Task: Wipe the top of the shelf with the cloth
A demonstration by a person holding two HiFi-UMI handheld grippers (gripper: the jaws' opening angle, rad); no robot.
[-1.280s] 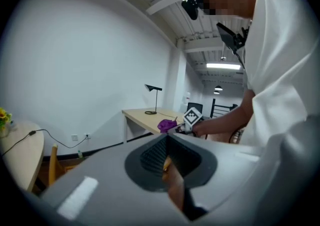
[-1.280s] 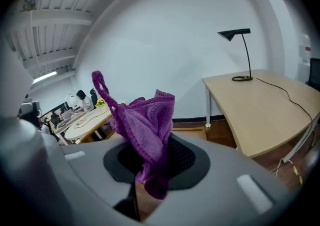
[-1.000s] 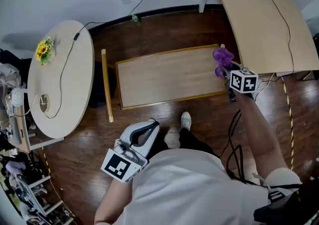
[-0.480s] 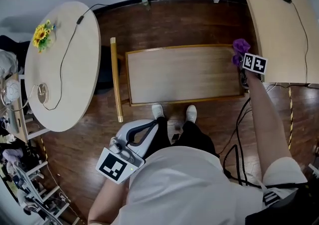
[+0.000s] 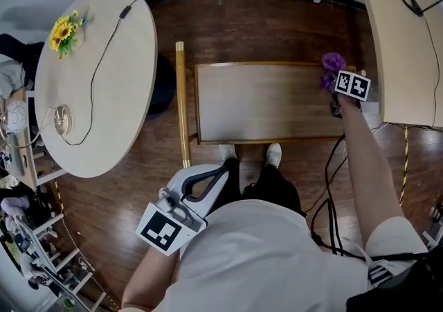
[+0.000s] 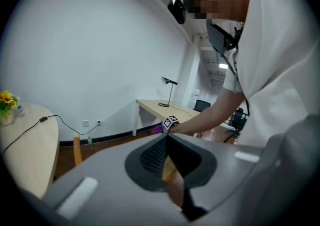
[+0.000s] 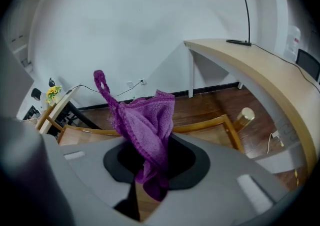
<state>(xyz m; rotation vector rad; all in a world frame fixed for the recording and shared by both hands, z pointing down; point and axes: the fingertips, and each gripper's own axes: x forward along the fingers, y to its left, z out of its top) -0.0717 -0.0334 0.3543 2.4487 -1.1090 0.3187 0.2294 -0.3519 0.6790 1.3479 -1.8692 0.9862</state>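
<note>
The shelf top [image 5: 270, 103] is a pale wooden rectangle with a raised golden rim, low on the dark floor in the head view. My right gripper [image 5: 334, 97] is over its right end, shut on a purple knitted cloth [image 5: 330, 70] that bunches past the jaws. In the right gripper view the cloth [image 7: 145, 130] sticks up from between the shut jaws, with the shelf's rim [image 7: 227, 125] below. My left gripper [image 5: 190, 189] hangs near my body, away from the shelf; in its own view the jaws [image 6: 167, 140] meet with nothing between them.
A round pale table [image 5: 97, 75] with a yellow flower [image 5: 62, 30] and a cable stands at the left. A golden wooden post [image 5: 182, 103] lies beside the shelf's left end. A desk [image 5: 405, 34] with a lamp is at the right. Cables [image 5: 325, 193] trail on the floor near my feet.
The head view has shifted, so the shelf now sits further right and higher. My right gripper with the cloth has stayed at the shelf's right end. The left gripper has barely moved.
</note>
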